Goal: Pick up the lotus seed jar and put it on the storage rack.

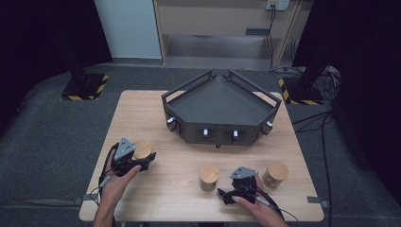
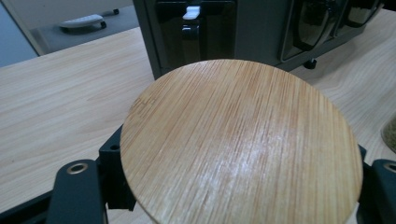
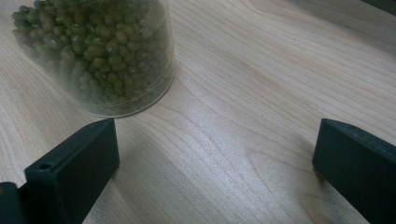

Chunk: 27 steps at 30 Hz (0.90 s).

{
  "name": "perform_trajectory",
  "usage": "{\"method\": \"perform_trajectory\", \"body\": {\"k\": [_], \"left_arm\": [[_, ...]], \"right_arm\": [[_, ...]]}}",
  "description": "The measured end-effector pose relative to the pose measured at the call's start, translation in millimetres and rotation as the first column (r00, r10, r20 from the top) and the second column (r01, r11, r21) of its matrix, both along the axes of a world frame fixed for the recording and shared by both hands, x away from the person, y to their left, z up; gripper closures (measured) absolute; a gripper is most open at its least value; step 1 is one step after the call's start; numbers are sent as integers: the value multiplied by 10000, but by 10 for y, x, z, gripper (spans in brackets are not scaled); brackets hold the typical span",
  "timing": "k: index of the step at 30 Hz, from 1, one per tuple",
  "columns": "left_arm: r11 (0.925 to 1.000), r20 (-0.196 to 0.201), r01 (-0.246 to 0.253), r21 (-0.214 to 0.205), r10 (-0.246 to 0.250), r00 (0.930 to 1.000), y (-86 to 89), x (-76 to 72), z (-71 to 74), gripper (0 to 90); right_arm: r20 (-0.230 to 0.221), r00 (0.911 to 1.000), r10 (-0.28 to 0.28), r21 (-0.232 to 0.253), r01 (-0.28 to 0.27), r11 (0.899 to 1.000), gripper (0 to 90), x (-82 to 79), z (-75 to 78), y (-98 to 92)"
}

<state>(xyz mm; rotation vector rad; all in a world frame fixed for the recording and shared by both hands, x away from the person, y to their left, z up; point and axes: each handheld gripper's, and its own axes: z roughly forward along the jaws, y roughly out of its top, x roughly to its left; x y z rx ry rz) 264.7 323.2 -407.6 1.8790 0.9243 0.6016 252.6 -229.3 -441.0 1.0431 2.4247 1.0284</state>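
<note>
A bamboo-lidded jar [image 1: 143, 149] is clamped in the left tongs [image 1: 142, 163] at the counter's [image 1: 165, 189] left side, near a dark rack [image 1: 220, 101], while the right tongs [image 1: 231, 194] are held released, low over the wood, just beside a jar of green beans [image 3: 100, 51].

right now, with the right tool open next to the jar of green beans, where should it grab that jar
Probably the clear round wall of the bean jar, below its wooden lid. Come in level from the side where the right tool already lies on the table. The jar stands upright and its straight sides suit two flat jaws, which stand wide with nothing between them. The lid overhangs, so a top grip looks poorer.
</note>
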Motion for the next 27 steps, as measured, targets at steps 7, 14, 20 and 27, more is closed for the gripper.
{"method": "perform_trajectory", "body": {"k": [7,14,20,27], "left_arm": [[9988,-28,477,90,-477,9989,-28,67,63,242],[9968,-79,795,82,-795,9968,-56,174,144,242],[9940,-20,1078,164,-1078,9942,-90,260,258,242],[9907,38,1322,320,-1324,9912,-132,327,359,242]], "right_arm": [[2,10000,0,-1,0,10000,6,0,0,0],[5,10000,2,-2,-2,10000,6,0,0,0],[4,10000,1,-2,-1,10000,6,0,0,0],[2,10000,1,-2,-1,10000,6,0,0,0]]}}
